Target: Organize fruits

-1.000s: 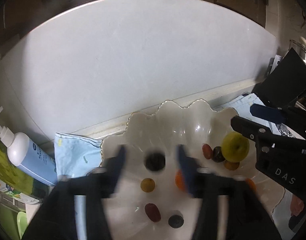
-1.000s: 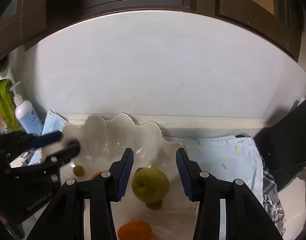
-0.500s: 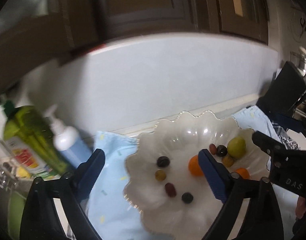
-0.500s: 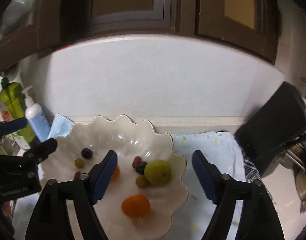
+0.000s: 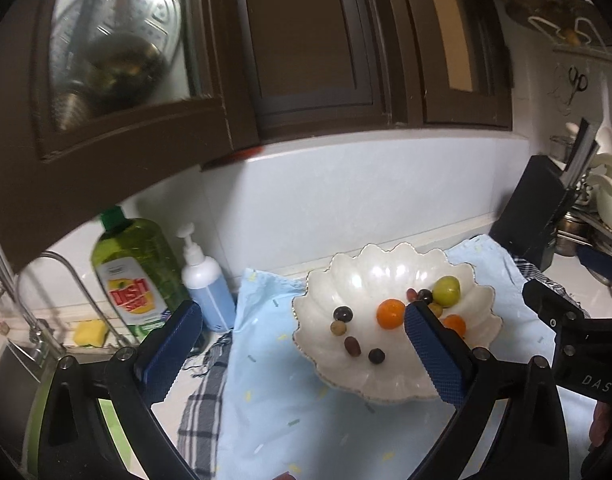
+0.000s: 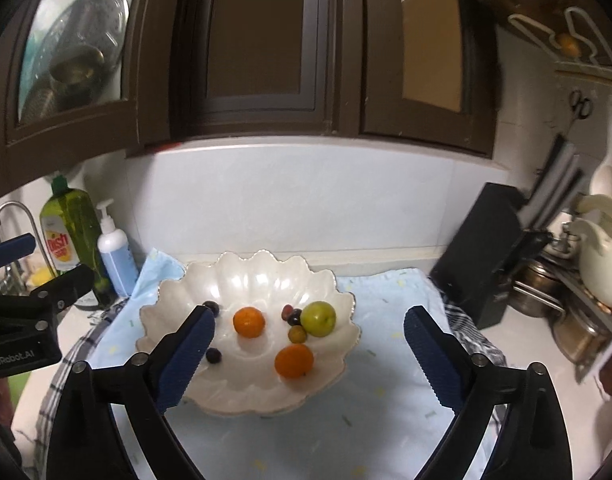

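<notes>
Left wrist view: left gripper (image 5: 306, 354) has jaws wide apart, just been opening, nothing btwn them. Scalloped white bowl (image 5: 346, 268) sits on blue cloth (image 5: 265, 392) w/ green fruit (image 5: 446, 290), oranges, small dark fruits inside.

Right wrist view: right gripper (image 6: 308, 354) likewise spread, just been opening, empty, above same bowl (image 6: 241, 268) on tabletop.

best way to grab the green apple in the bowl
Grip the green apple across its round middle, coming from above. It sits upright near the scalloped bowl's right rim, with small fruits against its left side, so close front to back.
</notes>
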Demonstrator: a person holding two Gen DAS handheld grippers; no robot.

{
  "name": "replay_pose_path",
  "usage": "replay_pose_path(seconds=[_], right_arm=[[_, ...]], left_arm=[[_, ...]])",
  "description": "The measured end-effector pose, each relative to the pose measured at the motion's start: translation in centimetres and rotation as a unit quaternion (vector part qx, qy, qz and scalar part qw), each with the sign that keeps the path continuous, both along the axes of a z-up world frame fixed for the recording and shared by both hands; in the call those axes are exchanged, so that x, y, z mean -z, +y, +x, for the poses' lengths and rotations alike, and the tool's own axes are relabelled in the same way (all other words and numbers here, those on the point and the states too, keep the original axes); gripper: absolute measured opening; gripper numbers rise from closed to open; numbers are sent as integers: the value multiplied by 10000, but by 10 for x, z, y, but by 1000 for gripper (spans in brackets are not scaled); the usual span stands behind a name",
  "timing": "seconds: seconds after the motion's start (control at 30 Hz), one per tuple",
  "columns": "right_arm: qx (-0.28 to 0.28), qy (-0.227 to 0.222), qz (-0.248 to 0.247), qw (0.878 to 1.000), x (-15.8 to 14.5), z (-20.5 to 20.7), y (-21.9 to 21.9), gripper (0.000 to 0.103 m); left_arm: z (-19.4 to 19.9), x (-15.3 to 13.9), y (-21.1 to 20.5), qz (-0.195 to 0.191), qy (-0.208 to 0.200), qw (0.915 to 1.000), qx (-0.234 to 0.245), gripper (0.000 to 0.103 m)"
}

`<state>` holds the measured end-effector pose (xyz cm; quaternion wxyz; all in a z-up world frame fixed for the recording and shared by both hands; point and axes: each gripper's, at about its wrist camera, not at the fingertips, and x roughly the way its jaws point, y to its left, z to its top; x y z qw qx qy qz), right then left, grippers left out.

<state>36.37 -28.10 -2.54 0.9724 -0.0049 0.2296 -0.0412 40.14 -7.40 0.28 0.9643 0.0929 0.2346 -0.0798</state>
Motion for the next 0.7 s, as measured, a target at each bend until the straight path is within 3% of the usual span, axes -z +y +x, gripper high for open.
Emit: replay_pose_path(seconds=[0.27,0.7], right_arm=[[-47,-238,-155,9996,-17,-57,15,97],[-265,-284,-114,9992,-22,-150,1,97]], left_arm=[[-54,-12,10,28,-114,9999,-42,103],[-158,-13,7,-90,-154,9995,-259,103]])
